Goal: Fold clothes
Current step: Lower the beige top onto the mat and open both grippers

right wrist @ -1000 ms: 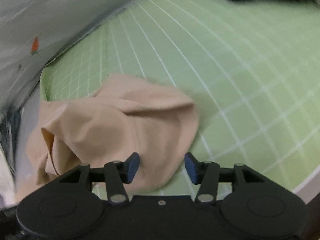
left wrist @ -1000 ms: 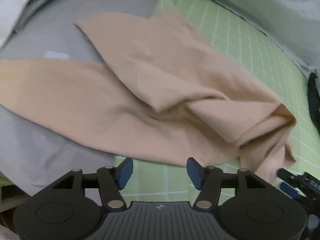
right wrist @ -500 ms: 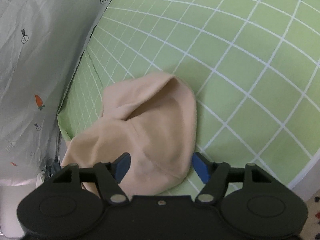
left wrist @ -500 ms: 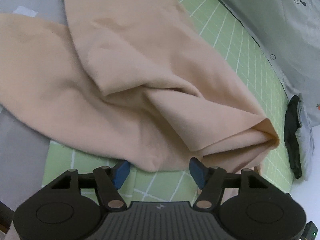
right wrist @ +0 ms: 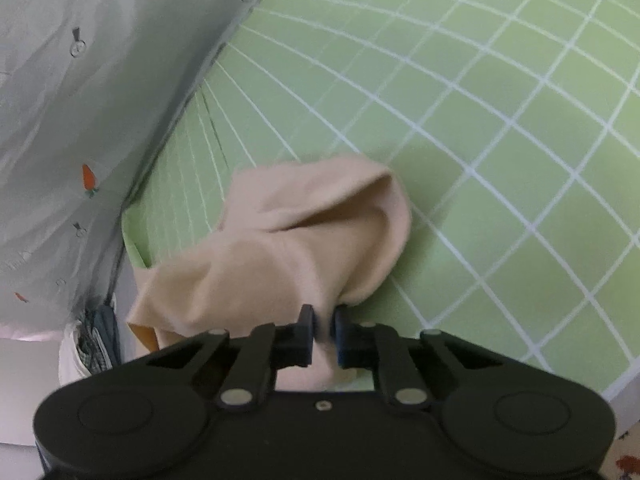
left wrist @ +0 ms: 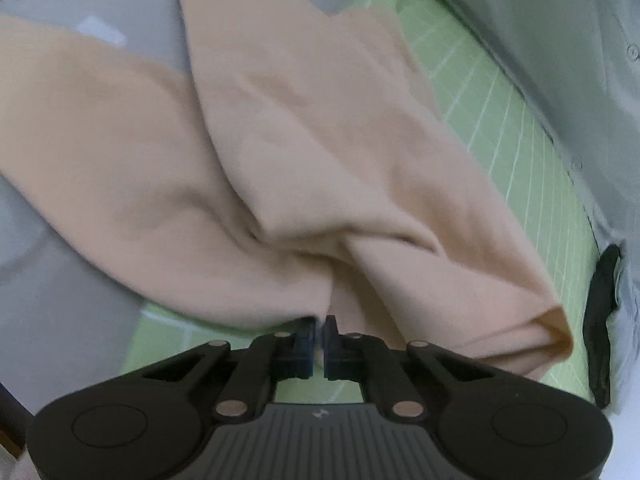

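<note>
We're holding both grippers on the beige garment [left wrist: 304, 184], which is lying bunched and half twisted across the green grid mat [left wrist: 516, 152] and, further out in the left wrist view, spilling onto a grey cloth [left wrist: 60, 320] that is covering the surface beyond the mat's edge. Left gripper [left wrist: 320, 326] is sitting fully closed, its blue-padded fingers [left wrist: 307, 338] pinching the near hem of the garment where two folds are crossing over each other; a sliver of beige fabric is showing between the pads. Right gripper [right wrist: 323, 320] is closing down on the other end of the garment [right wrist: 288, 256], jaws narrow, fabric bunching between the pads and bulging out below them, so we're reading that as a grip on the cloth. In the right wrist view the gripped end is rising off the mat [right wrist: 460, 112] as a loose hooded fold, with the rest trailing down to the left toward the mat's edge. A pale sheet with small carrot prints [right wrist: 80, 112] is running along the left side of the mat in that view and along the right side in the left wrist view. A dark garment [left wrist: 600, 320] is lying at the far right edge of the mat in the left wrist view, well apart from the beige one. Both views are slightly blurred, so we're not calling the garment type.
</note>
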Demonstrator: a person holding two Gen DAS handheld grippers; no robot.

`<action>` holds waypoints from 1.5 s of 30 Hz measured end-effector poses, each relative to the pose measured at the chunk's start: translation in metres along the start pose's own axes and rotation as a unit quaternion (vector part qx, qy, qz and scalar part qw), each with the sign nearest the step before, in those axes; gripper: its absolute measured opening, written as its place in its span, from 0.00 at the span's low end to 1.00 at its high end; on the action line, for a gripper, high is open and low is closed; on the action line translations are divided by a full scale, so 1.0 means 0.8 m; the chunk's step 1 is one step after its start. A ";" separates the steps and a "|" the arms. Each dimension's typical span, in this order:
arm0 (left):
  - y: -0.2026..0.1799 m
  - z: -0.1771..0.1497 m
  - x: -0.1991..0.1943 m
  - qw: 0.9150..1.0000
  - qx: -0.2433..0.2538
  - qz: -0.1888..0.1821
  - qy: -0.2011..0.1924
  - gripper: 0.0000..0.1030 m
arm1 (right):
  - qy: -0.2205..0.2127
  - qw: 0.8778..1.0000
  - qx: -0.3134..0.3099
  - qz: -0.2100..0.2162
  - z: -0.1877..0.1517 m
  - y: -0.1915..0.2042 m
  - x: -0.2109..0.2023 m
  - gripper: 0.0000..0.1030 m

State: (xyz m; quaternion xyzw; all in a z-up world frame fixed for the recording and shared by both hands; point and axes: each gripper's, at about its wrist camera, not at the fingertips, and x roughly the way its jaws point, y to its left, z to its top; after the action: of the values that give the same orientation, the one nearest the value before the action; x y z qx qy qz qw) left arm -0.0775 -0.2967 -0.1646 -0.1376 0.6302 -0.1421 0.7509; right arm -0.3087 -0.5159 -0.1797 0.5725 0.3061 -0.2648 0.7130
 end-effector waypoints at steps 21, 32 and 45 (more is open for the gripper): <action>-0.066 0.183 -0.119 0.973 0.076 0.007 -0.220 0.03 | -0.145 0.987 -0.004 0.071 0.132 0.130 0.018 0.09; -0.080 0.379 -0.045 0.972 0.055 0.021 -0.226 0.04 | -0.138 0.985 -0.066 0.084 0.214 0.289 0.169 0.14; -0.053 0.287 0.000 0.974 0.192 0.032 -0.118 0.57 | -0.078 0.980 -0.168 -0.069 0.146 0.246 0.218 0.60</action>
State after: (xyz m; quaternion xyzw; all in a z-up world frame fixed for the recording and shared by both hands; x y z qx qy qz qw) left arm 0.1468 -0.3296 -0.1100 0.0136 0.5025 -0.2193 0.8362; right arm -0.0330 -0.5945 -0.1617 0.3994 0.3288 -0.3017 0.8008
